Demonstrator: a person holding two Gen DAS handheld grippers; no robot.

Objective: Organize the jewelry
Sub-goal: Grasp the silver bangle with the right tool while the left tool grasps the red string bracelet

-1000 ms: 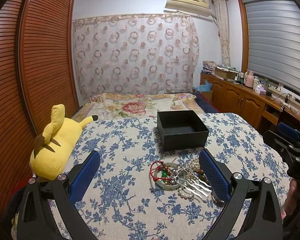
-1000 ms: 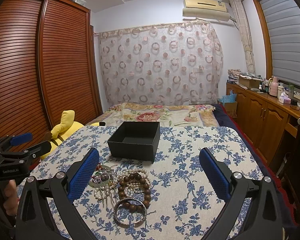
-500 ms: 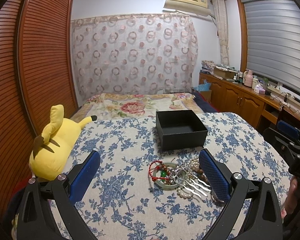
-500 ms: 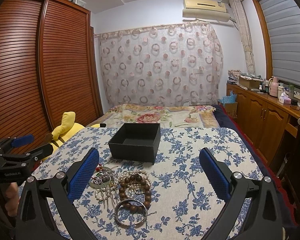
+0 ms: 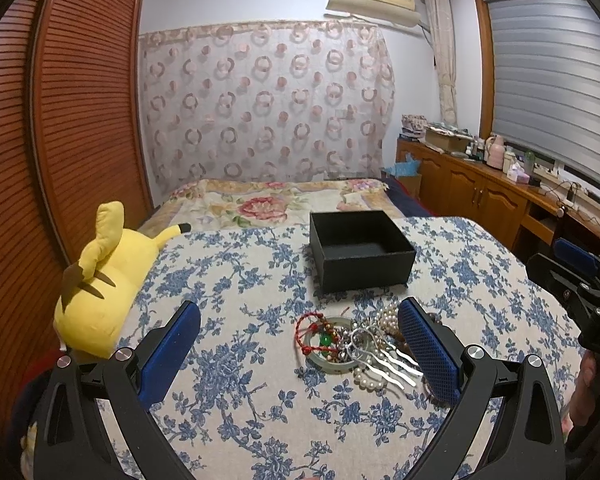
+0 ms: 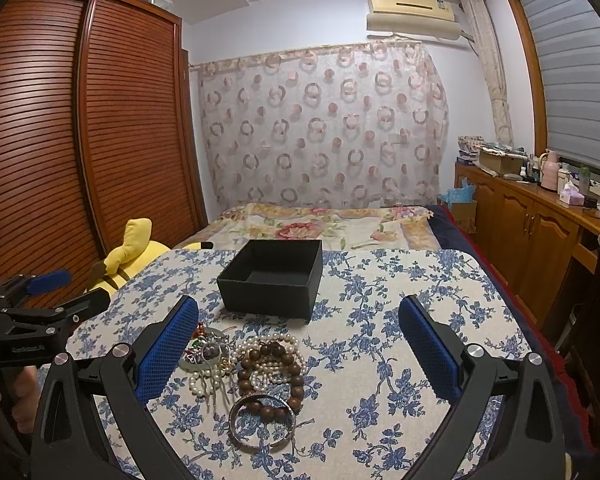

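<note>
While both my claws hover above floral tablecloth (image 6: 400, 280), left gripper (image 5: 300, 344) fingers wide apart, right gripper (image 6: 300, 344) fingers also wide apart, both holding nothing. Jewelry pile (image 6: 244, 364) lies on cloth just before black box (image 6: 274, 276), not in it. Silver bangle (image 6: 262, 420) nearest me. Yellow plush toy (image 5: 100, 280) at table's left edge.

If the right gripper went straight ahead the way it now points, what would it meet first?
Probably the black box: it stands just left of the open right gripper centre line. The jewelry pile lies lower, so depth leaves this uncertain.
</note>
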